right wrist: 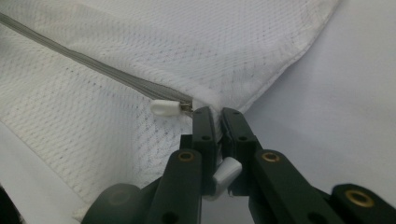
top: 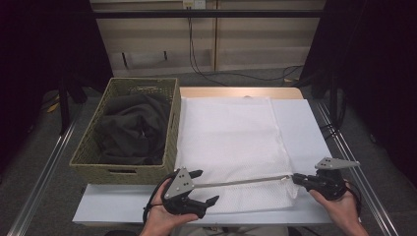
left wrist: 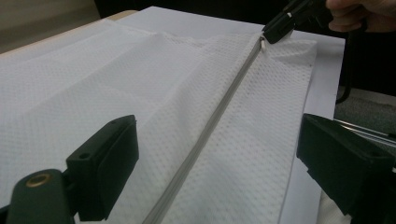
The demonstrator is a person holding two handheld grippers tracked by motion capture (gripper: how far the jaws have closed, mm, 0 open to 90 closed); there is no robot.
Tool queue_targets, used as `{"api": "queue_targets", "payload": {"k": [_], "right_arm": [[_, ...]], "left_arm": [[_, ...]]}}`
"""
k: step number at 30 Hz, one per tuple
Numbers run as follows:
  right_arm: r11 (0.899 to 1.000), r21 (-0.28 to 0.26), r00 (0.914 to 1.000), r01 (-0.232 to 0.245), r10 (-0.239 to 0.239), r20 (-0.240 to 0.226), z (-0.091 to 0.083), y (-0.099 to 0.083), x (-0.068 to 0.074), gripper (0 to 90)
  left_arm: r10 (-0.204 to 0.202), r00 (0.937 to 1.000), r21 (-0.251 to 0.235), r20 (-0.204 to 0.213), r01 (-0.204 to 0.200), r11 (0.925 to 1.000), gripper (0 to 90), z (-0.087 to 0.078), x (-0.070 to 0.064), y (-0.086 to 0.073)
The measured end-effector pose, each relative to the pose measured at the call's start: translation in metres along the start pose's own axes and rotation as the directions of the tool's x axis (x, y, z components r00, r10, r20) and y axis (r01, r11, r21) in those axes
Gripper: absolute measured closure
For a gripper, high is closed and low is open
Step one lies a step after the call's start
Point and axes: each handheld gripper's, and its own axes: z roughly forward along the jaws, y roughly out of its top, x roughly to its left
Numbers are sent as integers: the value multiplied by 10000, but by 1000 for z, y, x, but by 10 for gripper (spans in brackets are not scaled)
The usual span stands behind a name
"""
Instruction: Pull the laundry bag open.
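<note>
A white mesh bag lies flat on the table, its grey zipper running along the near edge. My left gripper stands open at the zipper's left end. In the left gripper view the zipper passes between its spread jaws, which touch nothing. My right gripper is shut on the bag's fabric at the zipper's right end. The right gripper view shows it pinching the mesh just beside the white zipper pull. The right gripper also appears far off in the left gripper view.
A woven basket holding dark clothing stands at the table's left, close beside the bag. A white sheet covers the table under the bag. The table's front edge runs just below both hands.
</note>
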Motion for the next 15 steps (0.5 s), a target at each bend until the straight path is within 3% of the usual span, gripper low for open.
{"api": "queue_targets", "payload": {"k": [6, 9, 12, 15], "right_arm": [[9999, -117, 10000, 12, -13, -78, -1, 4, 1, 853], [9998, -130, 9999, 119, -119, -34, -1, 4, 3, 853], [9997, -228, 9999, 120, -122, -107, -3, 7, 4, 853], [9995, -299, 9998, 135, -140, -144, -3, 11, 4, 853]], "left_arm": [[185, 9993, -183, 311, -179, 9997, 124, 20, -9, 15], [495, 9969, -196, 617, -484, 9986, 125, 31, -14, 23], [415, 9959, -162, 808, -403, 9991, 119, 40, -16, 30], [553, 9957, -154, 745, -543, 9984, 120, 45, -14, 37]]}}
